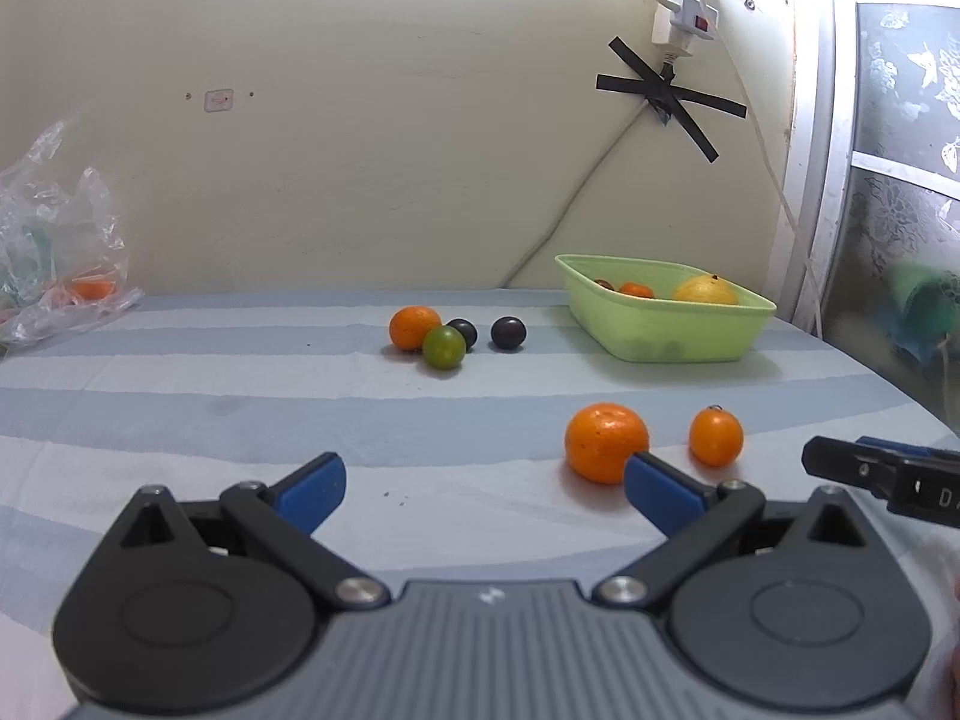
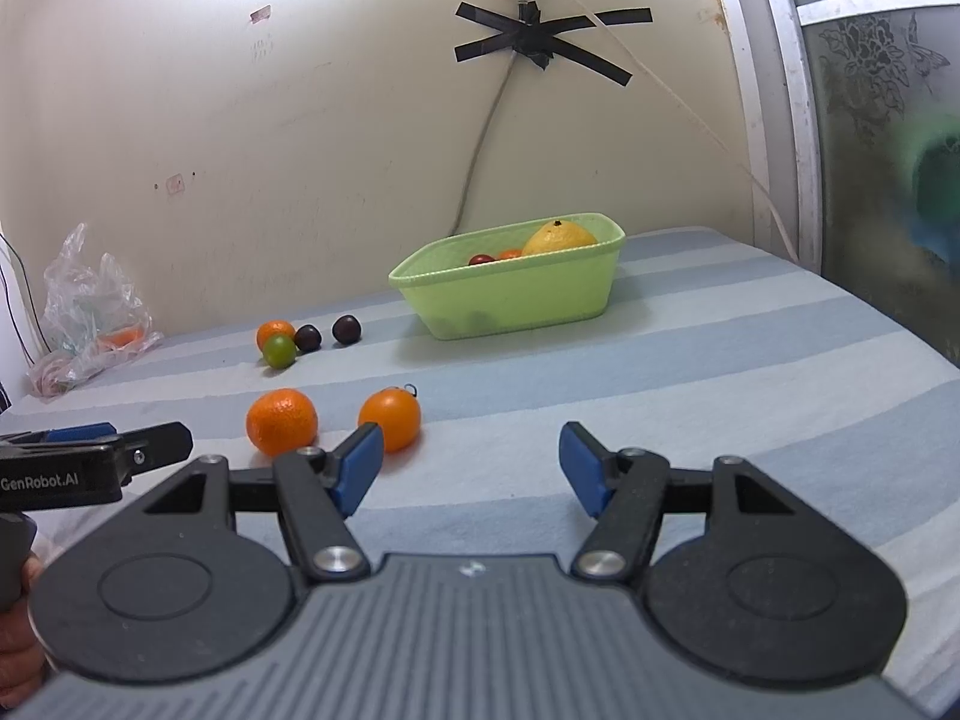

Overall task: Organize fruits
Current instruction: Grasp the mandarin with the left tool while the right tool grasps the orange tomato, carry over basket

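A light green basket (image 1: 708, 330) (image 2: 522, 303) stands at the back right with a yellow fruit (image 1: 705, 291) (image 2: 559, 238) and small fruits inside. Two oranges lie near me: a bigger one (image 1: 606, 441) (image 2: 281, 421) and a smaller one with a stem (image 1: 716, 437) (image 2: 391, 417). Farther back, an orange (image 1: 413, 327) (image 2: 275, 333), a green fruit (image 1: 444, 348) (image 2: 279, 351) and two dark plums (image 1: 509, 333) (image 2: 346, 329) cluster together. My left gripper (image 1: 486, 495) is open and empty, just left of the bigger orange. My right gripper (image 2: 471, 468) is open and empty, right of the stemmed orange.
A crumpled clear plastic bag (image 1: 60, 252) (image 2: 90, 312) with an orange piece inside lies at the far left by the wall. Cables and black tape hang on the wall (image 1: 666, 90). A striped blue cloth (image 1: 300, 408) covers the table. A window frame (image 2: 792, 120) stands to the right.
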The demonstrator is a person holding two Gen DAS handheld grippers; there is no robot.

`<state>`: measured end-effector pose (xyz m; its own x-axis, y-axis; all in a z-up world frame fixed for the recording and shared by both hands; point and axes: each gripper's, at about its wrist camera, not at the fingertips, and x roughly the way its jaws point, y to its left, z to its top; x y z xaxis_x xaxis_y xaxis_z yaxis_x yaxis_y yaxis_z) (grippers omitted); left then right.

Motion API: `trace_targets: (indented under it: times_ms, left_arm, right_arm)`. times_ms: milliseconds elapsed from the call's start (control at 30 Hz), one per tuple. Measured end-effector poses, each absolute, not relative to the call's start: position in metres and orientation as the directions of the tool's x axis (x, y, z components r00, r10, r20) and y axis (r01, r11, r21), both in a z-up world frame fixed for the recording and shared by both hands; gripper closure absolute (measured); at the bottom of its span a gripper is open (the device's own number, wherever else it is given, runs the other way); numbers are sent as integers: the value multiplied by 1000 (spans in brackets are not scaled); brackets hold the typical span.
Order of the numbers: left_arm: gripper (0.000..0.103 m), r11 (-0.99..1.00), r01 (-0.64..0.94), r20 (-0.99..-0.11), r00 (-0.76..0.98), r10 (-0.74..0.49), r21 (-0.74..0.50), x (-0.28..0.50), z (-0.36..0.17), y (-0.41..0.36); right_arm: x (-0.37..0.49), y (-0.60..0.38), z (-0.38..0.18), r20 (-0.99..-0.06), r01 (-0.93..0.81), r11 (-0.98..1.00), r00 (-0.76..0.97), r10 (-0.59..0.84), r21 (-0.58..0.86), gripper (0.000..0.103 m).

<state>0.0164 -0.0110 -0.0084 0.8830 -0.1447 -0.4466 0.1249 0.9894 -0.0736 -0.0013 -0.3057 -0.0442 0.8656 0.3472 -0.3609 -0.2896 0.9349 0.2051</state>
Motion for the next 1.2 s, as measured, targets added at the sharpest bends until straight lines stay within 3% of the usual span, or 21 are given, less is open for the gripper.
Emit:
trace_targets:
  times_ms: [267,500,633,867,900,933,1000,1200]
  left_arm:
    - [0,980,170,-458,867,-197,-100,20,-8,-8]
    - [1,942,330,-460,827,-323,-67,27,4,-17]
    - [12,906,415,-501,769,-397,-80,50,9,-27]
    - [34,888,458,-608,697,-381,-31,84,-4,-48]
    - [37,888,459,-617,692,-374,-24,88,-6,-50]
    - [50,889,457,-627,688,-366,-18,90,-9,-52]
    - [61,889,457,-627,687,-367,-20,92,-11,-54]
    - [61,876,478,-594,687,-418,-64,111,10,-60]
  right_arm:
    - [4,-306,-45,-376,-313,927,849,371,208,36]
    - [28,-304,-22,-458,-511,850,731,506,124,36]
    - [45,-293,-11,-515,-622,782,656,552,47,38]
    - [69,-269,-28,-602,-716,698,564,565,-16,44]
    - [71,-267,-29,-606,-722,691,559,567,-19,47]
    - [73,-266,-29,-609,-727,686,552,569,-18,49]
    - [78,-266,-32,-611,-731,682,544,575,-9,64]
    - [80,-274,-23,-551,-722,692,579,602,-3,68]
